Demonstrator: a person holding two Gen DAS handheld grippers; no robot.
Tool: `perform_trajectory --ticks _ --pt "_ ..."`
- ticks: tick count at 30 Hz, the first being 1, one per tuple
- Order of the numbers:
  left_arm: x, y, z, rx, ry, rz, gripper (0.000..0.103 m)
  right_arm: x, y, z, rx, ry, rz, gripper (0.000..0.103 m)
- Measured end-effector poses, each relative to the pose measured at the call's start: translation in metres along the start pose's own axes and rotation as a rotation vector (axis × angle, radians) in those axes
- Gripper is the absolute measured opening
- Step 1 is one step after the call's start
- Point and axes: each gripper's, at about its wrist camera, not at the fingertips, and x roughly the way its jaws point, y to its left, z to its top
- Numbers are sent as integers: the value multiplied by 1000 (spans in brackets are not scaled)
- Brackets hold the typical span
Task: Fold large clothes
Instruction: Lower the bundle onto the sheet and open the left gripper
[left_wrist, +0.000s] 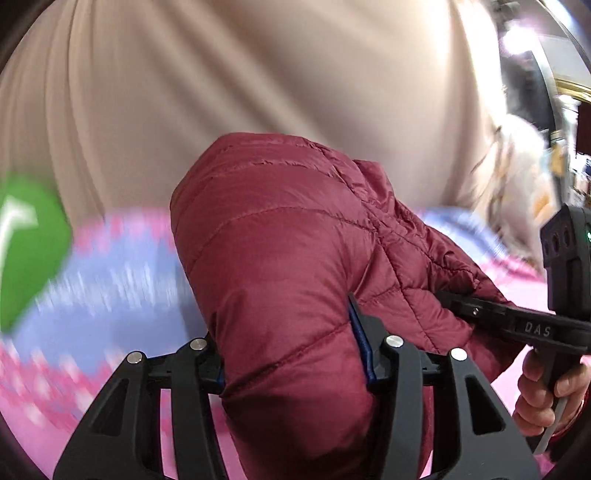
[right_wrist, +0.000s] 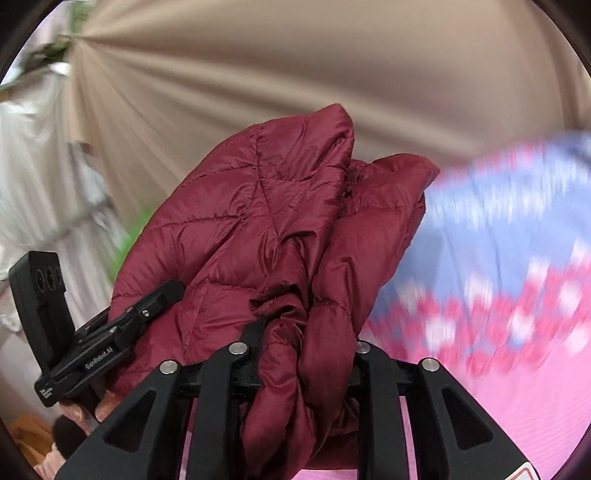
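Green patch (left_wrist: 26, 251), perhaps cloth, left-view only.

2 close wrist views, shared jacket (left_wrist: 280, 258)

The jacket (left_wrist: 288, 258) is a dark red quilted puffer with stitched seams running across glossy, puffy panels. It is bunched and doubled over, not lying flat. In the left wrist view a thick padded fold sits between the fingers (left_wrist: 360, 343) and bulges up and forward past them. In the right wrist view a gathered, wrinkled bundle of the jacket (right_wrist: 266, 236) is wedged between the fingers (right_wrist: 255, 332), with two rounded lobes rising beyond them.
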Motion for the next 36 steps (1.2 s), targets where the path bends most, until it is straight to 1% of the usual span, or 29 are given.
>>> perform_trajectory --ticks 1,2,3,4,5,6,7,8,9,10,12,13,14,15,16,17,18,20,21,22,24,28,30,31,32,33,34,36 --pt "30 8 -20 -41 90 13 50 16 -13 -13 37 50 -11 25" --pt "42 16 -32 -64 143 22 52 30 -26 -24 78 102 -20 26" --pt "53 22 -46 -94 182 40 60 40 -39 -35 118 145 -21 33" --pt "48 32 -61 -120 167 38 64 40 -50 -47 146 143 -8 38" --pt "44 33 -64 -122 159 31 67 35 -56 -52 154 135 -5 40" --pt "34 38 -66 -118 161 40 73 25 -61 -56 158 126 -9 44" --pt "24 38 -64 -102 161 62 74 16 -62 -56 153 117 -20 44" --pt "11 36 -62 -77 144 74 74 6 -61 -55 142 103 -44 44" --pt "1 35 -61 -54 131 93 76 -6 -57 -54 120 82 -79 45" --pt "-14 33 -58 -18 116 142 79 -25 -51 -55 79 55 -119 45" --pt "-32 26 -51 21 98 194 80 -40 -34 -52 18 38 -142 45" --pt "-42 16 -47 33 99 225 80 -45 -26 -49 -23 37 -141 45" --pt "-47 10 -46 35 110 241 80 -49 -22 -47 -50 39 -139 45" --pt "-49 6 -44 32 128 244 80 -46 -13 -47 -79 48 -135 45" --pt "-48 -2 -47 15 162 229 80 -39 -2 -47 -116 71 -130 45" --pt "-48 -1 -49 3 182 225 80 -31 2 -50 -148 91 -132 45" --pt "-41 -5 -54 -14 220 226 80 -25 4 -51 -173 101 -154 38" --pt "-29 -6 -66 -25 275 254 79 -4 3 -60 -224 152 -264 21" --pt "-23 -6 -73 -29 303 266 77 5 -1 -61 -209 181 -298 10" --pt "-15 -5 -81 -35 333 277 77 7 -5 -62 -189 199 -299 6" --pt "-9 -2 -91 -46 344 277 78 10 -15 -63 -147 226 -283 2" --pt "-14 -4 -96 -36 340 289 79 10 -27 -71 -128 249 -280 3" --pt "-23 -4 -96 -23 344 280 79 2 -22 -66 -119 229 -274 6" --pt "-28 -4 -96 -19 347 270 80 -6 -20 -61 -111 197 -255 14" --pt "-32 -2 -99 -14 349 262 81 -13 -18 -57 -105 174 -236 19" --pt "-36 -1 -102 -4 353 262 84 -18 -17 -51 -100 155 -221 26" --pt "-39 0 -107 11 360 274 85 -20 -15 -44 -94 146 -197 37" --pt "-37 1 -114 18 370 274 85 -15 -14 -35 -87 151 -162 46"
